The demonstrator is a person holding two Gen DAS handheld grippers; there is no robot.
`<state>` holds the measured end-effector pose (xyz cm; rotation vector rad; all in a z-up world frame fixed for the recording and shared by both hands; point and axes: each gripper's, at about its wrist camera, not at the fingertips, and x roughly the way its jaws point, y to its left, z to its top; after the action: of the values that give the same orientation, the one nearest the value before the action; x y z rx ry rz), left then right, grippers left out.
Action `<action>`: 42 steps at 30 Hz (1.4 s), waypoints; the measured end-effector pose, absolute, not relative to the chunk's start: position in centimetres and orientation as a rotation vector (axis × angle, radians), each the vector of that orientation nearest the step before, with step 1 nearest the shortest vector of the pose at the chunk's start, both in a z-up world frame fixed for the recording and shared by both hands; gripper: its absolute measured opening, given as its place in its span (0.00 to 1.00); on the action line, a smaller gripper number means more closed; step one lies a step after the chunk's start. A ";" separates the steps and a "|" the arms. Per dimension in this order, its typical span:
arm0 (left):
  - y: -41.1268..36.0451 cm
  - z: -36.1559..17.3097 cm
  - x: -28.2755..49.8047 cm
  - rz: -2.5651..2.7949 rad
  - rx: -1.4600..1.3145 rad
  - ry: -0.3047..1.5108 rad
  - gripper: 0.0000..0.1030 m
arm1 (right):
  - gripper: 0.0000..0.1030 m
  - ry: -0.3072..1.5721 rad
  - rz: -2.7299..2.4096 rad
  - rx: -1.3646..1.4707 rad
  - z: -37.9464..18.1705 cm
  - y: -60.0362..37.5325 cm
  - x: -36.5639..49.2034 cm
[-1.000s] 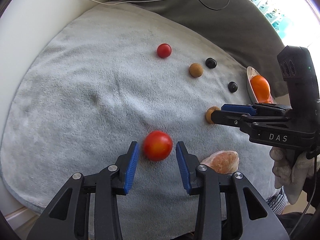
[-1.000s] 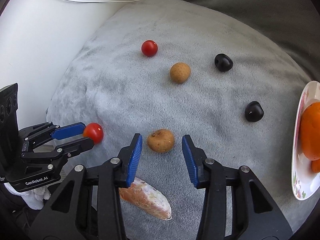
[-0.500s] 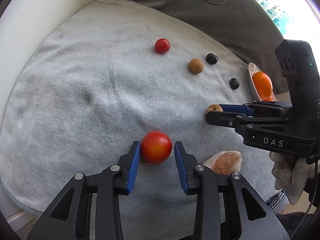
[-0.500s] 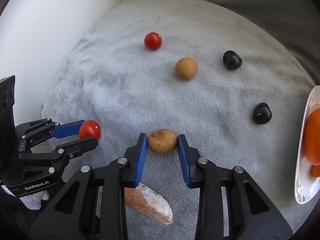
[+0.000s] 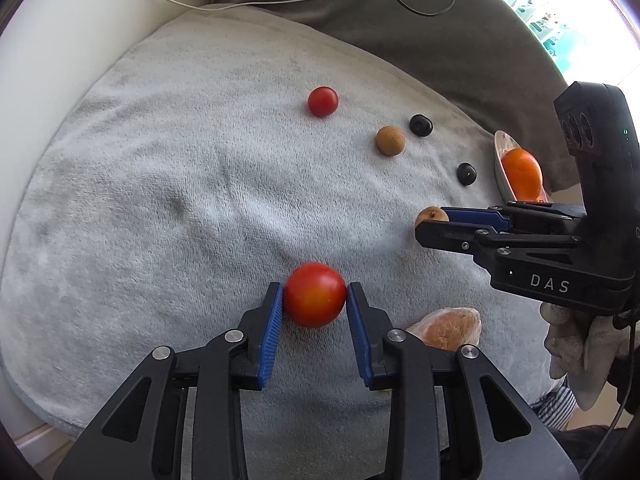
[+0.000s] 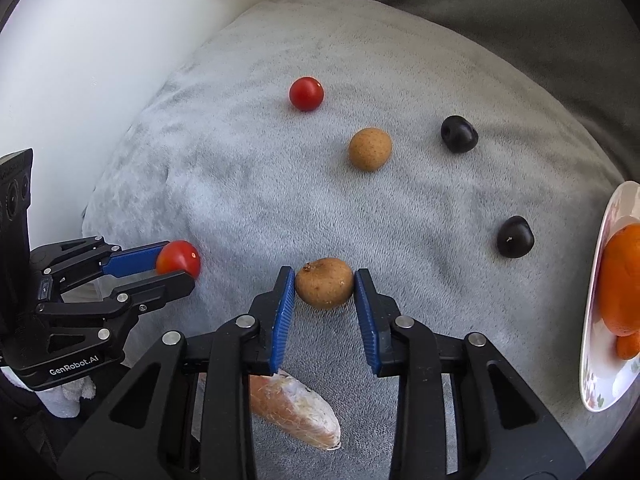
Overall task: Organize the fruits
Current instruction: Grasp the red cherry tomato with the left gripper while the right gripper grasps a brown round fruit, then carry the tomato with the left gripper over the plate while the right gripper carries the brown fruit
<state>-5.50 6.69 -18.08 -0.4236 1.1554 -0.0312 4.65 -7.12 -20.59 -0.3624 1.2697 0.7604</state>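
Observation:
My left gripper (image 5: 315, 286) is shut on a large red tomato (image 5: 315, 300) that rests on the grey towel (image 5: 160, 200); both blue pads press its sides. The right wrist view shows the same left gripper (image 6: 180, 264) and tomato (image 6: 179, 257) at its left edge. My right gripper (image 6: 324, 274) is shut on a brown speckled fruit (image 6: 325, 282), also down on the towel. From the left wrist view the right gripper (image 5: 424, 224) comes in from the right and hides most of that brown fruit (image 5: 431, 213).
Further back lie a small red tomato (image 6: 306, 93), a round tan fruit (image 6: 369, 149) and two dark fruits (image 6: 459, 134) (image 6: 515, 237). A white plate (image 6: 600, 380) at the right holds an orange (image 6: 622, 280). A wrapped citrus piece (image 6: 296, 412) lies under my right gripper.
Both grippers have closed: the left pads came in onto the red tomato, the right pads onto the brown fruit. Neither hand has shifted noticeably.

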 end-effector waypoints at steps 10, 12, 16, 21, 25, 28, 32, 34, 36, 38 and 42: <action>5.8 -15.8 -4.5 -0.066 -0.397 1.113 0.29 | 0.31 1.219 0.735 -0.289 -17.8 -9.7 5.5; 5.3 -15.3 -4.1 -0.079 -0.384 1.105 0.29 | 0.31 1.208 0.725 -0.274 -17.2 -10.3 5.6; 4.1 -14.3 -3.1 -0.117 -0.356 1.088 0.29 | 0.31 1.185 0.698 -0.244 -16.2 -11.9 5.9; 2.2 -13.2 -1.7 -0.166 -0.318 1.069 0.29 | 0.31 1.164 0.655 -0.207 -15.2 -14.2 6.5; 0.8 -12.5 -0.6 -0.205 -0.297 1.060 0.29 | 0.31 1.150 0.616 -0.176 -14.5 -16.1 6.9; -0.4 -12.0 0.2 -0.234 -0.279 1.057 0.29 | 0.31 1.139 0.584 -0.150 -13.9 -17.9 7.4; -2.1 -11.5 1.4 -0.273 -0.252 1.056 0.29 | 0.31 1.125 0.536 -0.117 -13.3 -20.2 7.9; -3.0 -11.4 2.0 -0.294 -0.241 1.055 0.29 | 0.31 1.118 0.512 -0.099 -13.1 -21.3 8.2; -3.8 -11.3 2.5 -0.315 -0.230 1.054 0.29 | 0.31 1.112 0.487 -0.080 -12.8 -22.6 8.5; -4.7 -11.2 3.2 -0.336 -0.222 1.054 0.29 | 0.31 1.107 0.464 -0.064 -12.5 -23.8 8.8; -6.5 -11.0 4.5 -0.374 -0.200 1.053 0.30 | 0.31 1.097 0.420 -0.029 -12.1 -26.0 9.6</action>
<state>4.53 -6.50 -10.99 -0.1998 1.0532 -0.3743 9.56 -26.00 -12.12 -0.0292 1.0971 0.4200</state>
